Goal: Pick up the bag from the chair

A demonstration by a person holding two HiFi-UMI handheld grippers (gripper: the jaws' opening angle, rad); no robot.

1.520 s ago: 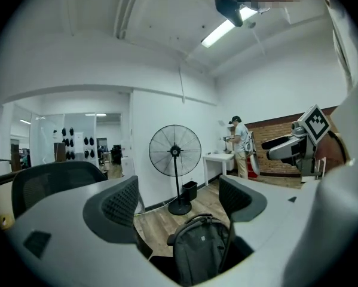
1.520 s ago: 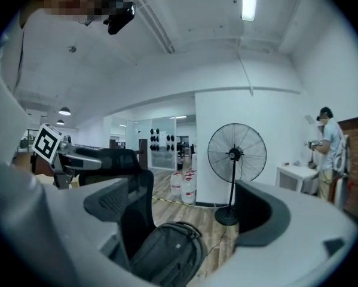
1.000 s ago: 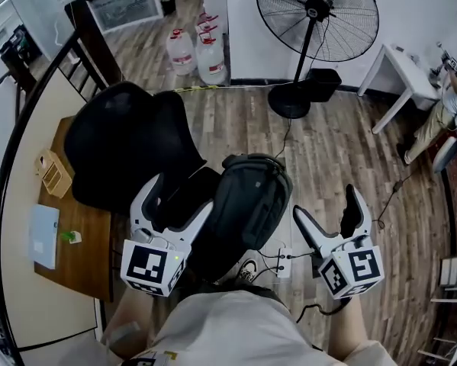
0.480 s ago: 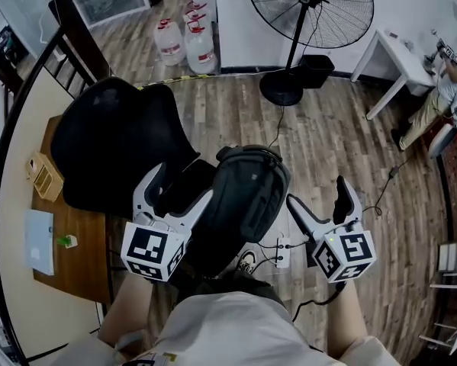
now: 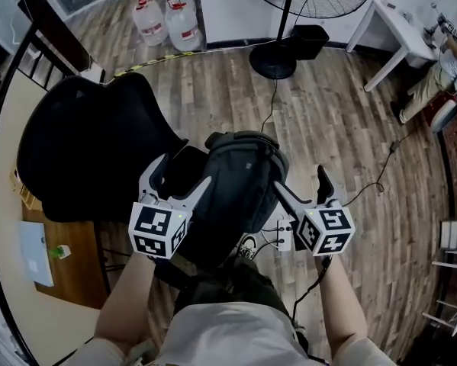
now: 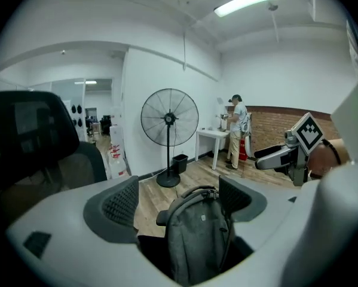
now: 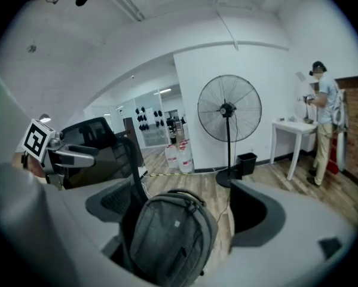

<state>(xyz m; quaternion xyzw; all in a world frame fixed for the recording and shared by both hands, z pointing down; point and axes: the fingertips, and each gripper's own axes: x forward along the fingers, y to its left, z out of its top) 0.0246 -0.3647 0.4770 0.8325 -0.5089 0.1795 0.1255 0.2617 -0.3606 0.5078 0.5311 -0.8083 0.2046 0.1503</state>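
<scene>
A grey backpack [image 5: 236,181] stands upright on the seat of a black office chair [image 5: 83,151]. My left gripper [image 5: 180,175] is open at the bag's left side, its right finger lying against the bag's flank. On the other side, just off the bag's right edge, my right gripper [image 5: 298,180] is open too. In the left gripper view the backpack [image 6: 199,238] fills the gap between the pads [image 6: 122,202], its top handle in line with them. In the right gripper view the backpack [image 7: 170,238] sits low and toward the left jaw.
A standing fan [image 5: 289,21], water jugs [image 5: 167,21] and a white table [image 5: 396,29] with a person [image 5: 449,67] beside it stand at the far side. A power strip [image 5: 283,239] and cables lie on the wooden floor by the chair. A desk [image 5: 53,273] is at left.
Both grippers have closed in on the backpack from either side; the right one moved left toward the bag's edge. The head view tilted further down.
</scene>
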